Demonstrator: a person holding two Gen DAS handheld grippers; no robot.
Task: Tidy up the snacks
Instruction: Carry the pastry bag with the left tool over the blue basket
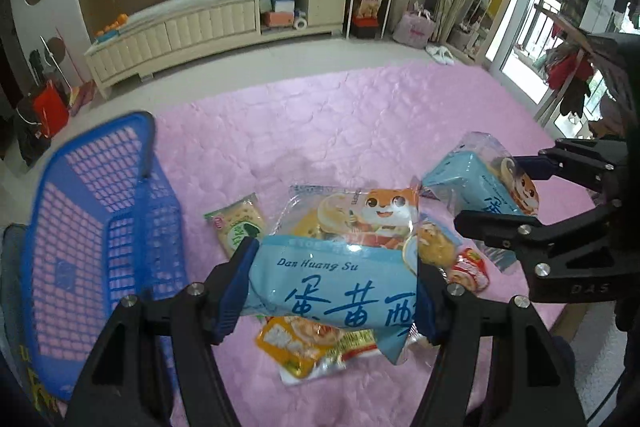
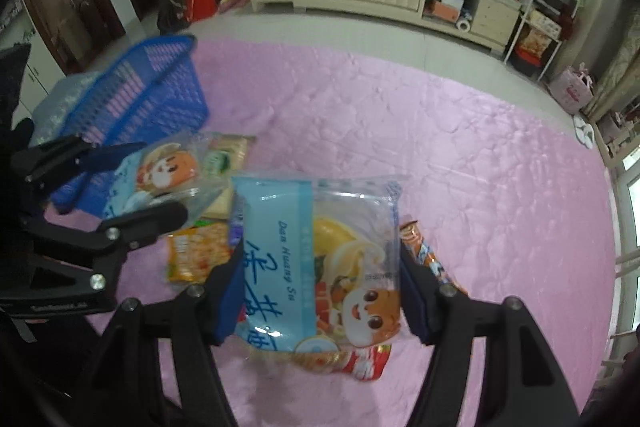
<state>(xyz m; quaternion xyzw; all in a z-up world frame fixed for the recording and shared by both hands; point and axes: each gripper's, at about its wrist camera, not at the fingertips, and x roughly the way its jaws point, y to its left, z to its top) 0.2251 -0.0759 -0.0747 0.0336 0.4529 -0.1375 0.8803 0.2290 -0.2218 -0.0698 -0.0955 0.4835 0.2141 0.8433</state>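
Each hand-held gripper, left (image 1: 334,287) and right (image 2: 320,275), is clamping a pastry pack (image 1: 336,291), half-hiding loose snacks (image 1: 308,347) beside the blue basket (image 1: 96,227).

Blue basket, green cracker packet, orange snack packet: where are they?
blue basket (image 1: 100,227), left wrist view, mesh wall.
green cracker packet (image 1: 236,223), left wrist view, its middle.
orange snack packet (image 2: 196,251), right wrist view, its front.

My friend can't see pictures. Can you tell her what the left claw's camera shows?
The left claw grips a light-blue snack pack above a pink cover. More snacks lie below, a blue basket stands left, and the right claw holds a matching pack.
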